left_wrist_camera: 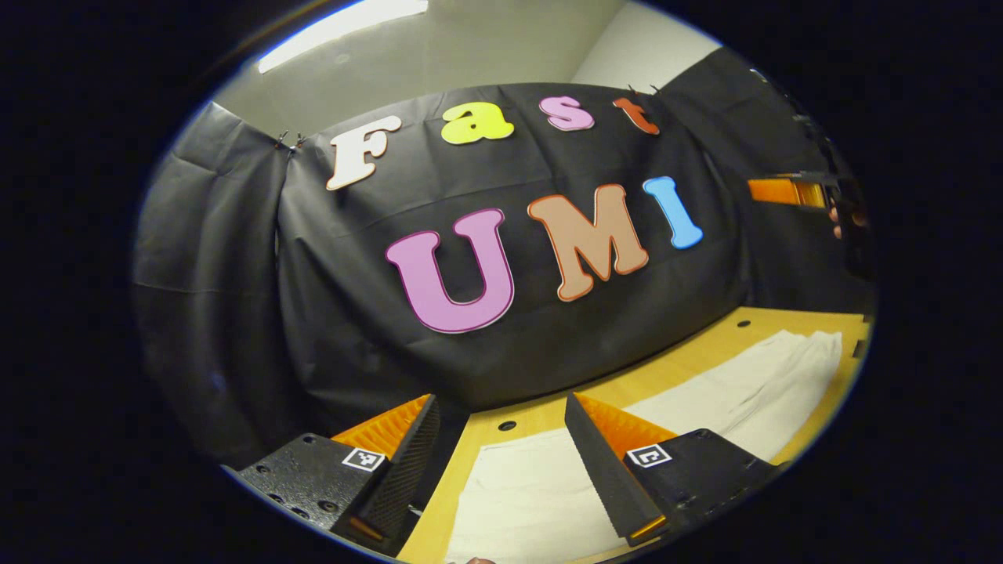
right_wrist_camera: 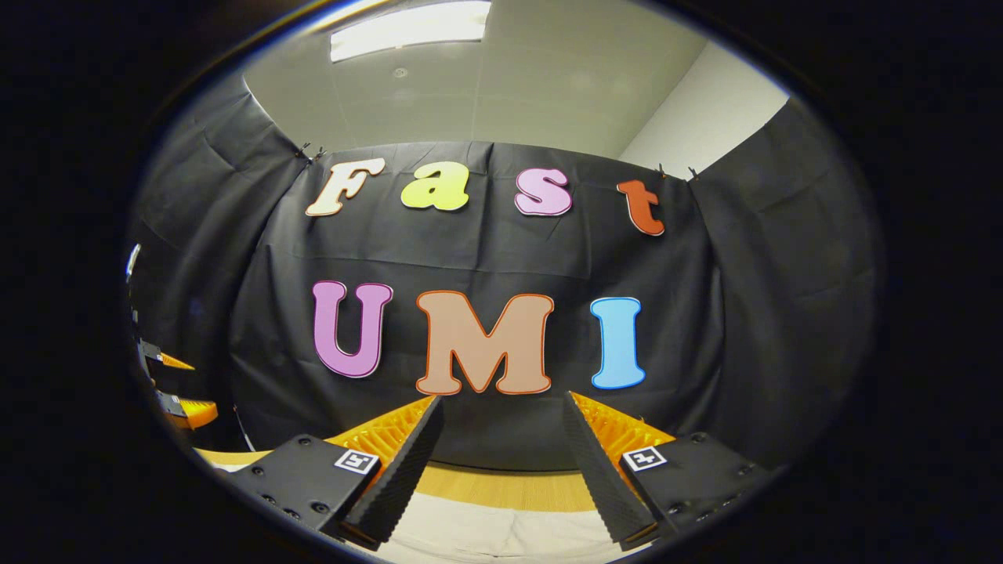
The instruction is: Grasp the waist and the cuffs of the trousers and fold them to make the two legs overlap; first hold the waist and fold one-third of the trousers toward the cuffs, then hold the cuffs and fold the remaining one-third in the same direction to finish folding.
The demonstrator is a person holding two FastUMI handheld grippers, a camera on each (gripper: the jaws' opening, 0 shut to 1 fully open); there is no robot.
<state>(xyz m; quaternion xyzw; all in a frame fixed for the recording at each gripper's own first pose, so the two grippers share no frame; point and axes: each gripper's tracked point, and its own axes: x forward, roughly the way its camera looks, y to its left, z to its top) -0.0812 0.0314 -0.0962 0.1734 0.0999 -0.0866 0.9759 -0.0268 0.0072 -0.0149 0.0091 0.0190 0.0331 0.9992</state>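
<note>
Left gripper [left_wrist_camera: 501, 462] held above table, fingers spread wide, nothing between them. Pale cream cloth trousers [left_wrist_camera: 736, 392] lie flat on yellow wooden table [left_wrist_camera: 682, 360], below and to right of left gripper. Right gripper [right_wrist_camera: 501, 462] also spread apart, empty, raised over trousers [right_wrist_camera: 501, 533] near table [right_wrist_camera: 501, 486] edge, facing black cloth wall [right_wrist_camera: 486, 258].
</note>
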